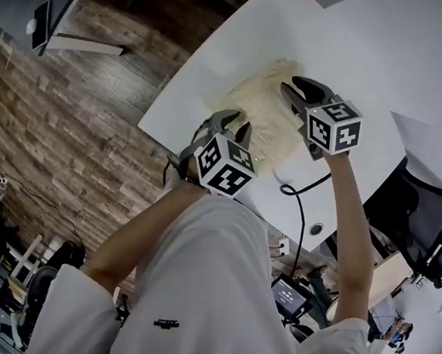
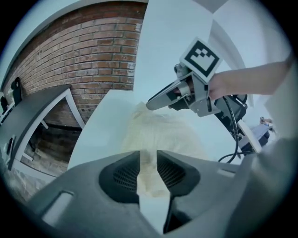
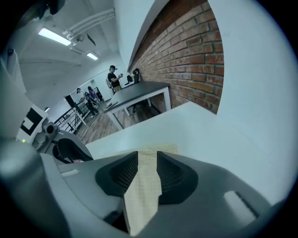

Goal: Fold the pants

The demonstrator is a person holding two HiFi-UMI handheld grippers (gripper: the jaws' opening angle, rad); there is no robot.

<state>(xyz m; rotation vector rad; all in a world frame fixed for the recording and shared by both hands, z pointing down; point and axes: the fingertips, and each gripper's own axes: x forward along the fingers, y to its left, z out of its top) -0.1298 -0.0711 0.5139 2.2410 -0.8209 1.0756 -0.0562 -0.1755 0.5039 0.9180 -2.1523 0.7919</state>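
Observation:
The cream pants [image 1: 270,111] lie folded and flat on the white table [image 1: 216,71]. My left gripper [image 1: 234,121] hovers over their near end. In the left gripper view [image 2: 148,153] its jaws stand a little apart, and through the gap I see the cloth's edge [image 2: 163,135] with bare table below it. My right gripper [image 1: 300,86] is over the far end, its tip [image 2: 150,104] just above the fabric. In the right gripper view [image 3: 148,155] the cloth [image 3: 142,186] fills the gap between the parted jaws. No part of the cloth is lifted.
A black cable [image 1: 299,211] hangs over the table's near edge. An office chair [image 1: 426,223] stands to the right. A brick wall [image 3: 186,56] runs behind, with a dark table [image 3: 139,90] and standing people [image 3: 113,76] farther off.

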